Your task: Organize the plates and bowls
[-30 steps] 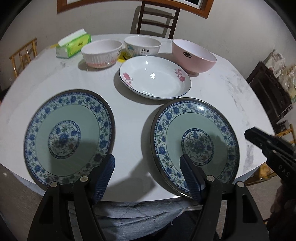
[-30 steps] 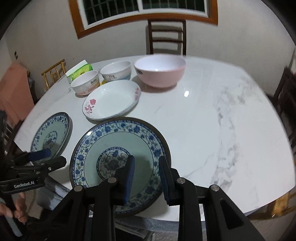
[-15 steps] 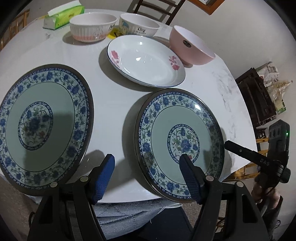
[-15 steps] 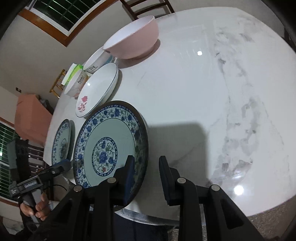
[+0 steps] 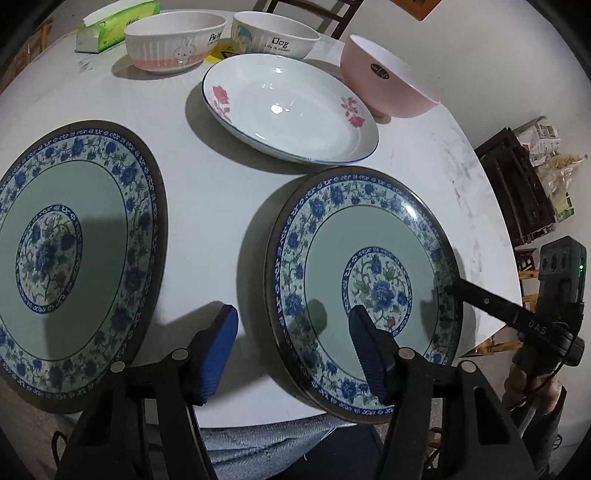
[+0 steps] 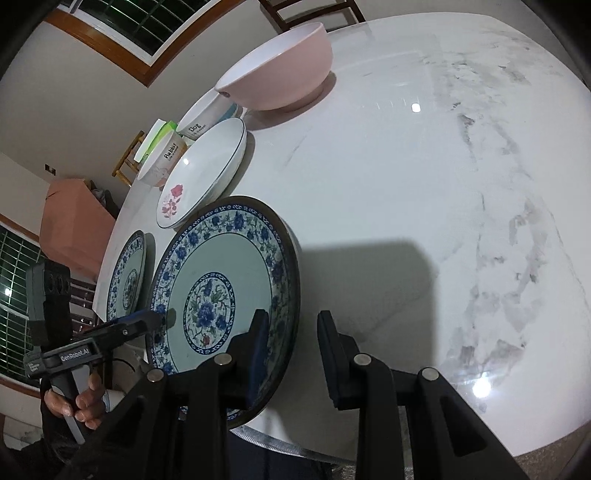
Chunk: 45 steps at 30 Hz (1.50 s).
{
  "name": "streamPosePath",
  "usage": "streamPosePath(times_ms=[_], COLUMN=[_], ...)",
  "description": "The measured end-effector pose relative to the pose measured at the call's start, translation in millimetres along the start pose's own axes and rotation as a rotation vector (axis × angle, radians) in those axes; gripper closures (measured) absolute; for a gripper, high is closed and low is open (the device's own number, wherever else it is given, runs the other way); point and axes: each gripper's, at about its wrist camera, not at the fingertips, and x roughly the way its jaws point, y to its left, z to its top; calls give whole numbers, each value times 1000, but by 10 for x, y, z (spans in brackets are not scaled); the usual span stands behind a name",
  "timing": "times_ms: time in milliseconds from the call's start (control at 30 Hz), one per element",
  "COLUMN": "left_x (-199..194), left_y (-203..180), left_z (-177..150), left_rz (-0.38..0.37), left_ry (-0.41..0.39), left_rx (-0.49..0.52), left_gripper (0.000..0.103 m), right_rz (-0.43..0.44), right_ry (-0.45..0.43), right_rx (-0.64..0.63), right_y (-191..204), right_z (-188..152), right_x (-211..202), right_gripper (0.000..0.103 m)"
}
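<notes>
Two blue-flowered plates lie at the near edge of the white marble table [image 5: 229, 192]. The left plate [image 5: 70, 254] lies flat. The right plate [image 5: 365, 284] is seen in the right wrist view [image 6: 221, 295] too. My left gripper [image 5: 291, 332] is open, its jaws straddling the right plate's left rim. My right gripper [image 6: 291, 332] is open, its jaws on either side of that plate's right rim; it also shows in the left wrist view [image 5: 458, 288]. I cannot tell if the plate is lifted.
Behind lie a white rose-patterned dish [image 5: 291, 107], a pink bowl [image 5: 388, 77], a "Dog" bowl [image 5: 275, 35], a rabbit bowl [image 5: 173, 42] and a green tissue pack [image 5: 110, 26]. A chair stands behind the table. A dark rack [image 5: 517, 192] stands at the right.
Both grippers have moved in on the right plate. My right gripper has rolled and its jaws have opened around the plate's right rim. The left gripper has come lower and closer.
</notes>
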Motion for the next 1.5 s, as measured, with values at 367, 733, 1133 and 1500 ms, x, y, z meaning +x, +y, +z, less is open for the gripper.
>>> streamPosePath(times_ms=[367, 733, 1133, 1500], left_x=[53, -27, 27, -6], left_y=[-48, 124, 23, 42], left_z=[51, -28, 0, -35], left_rz=[-16, -52, -7, 7], left_ry=[-15, -22, -13, -3], left_rx=[47, 20, 82, 75], left_gripper=[53, 56, 86, 85], right_rz=[53, 58, -7, -40], right_ry=[-1, -2, -15, -23], right_rx=[-13, -16, -27, -4], right_y=[29, 26, 62, 160], right_z=[-31, -26, -42, -129], right_x=[41, 43, 41, -1], right_gripper=[76, 76, 86, 87])
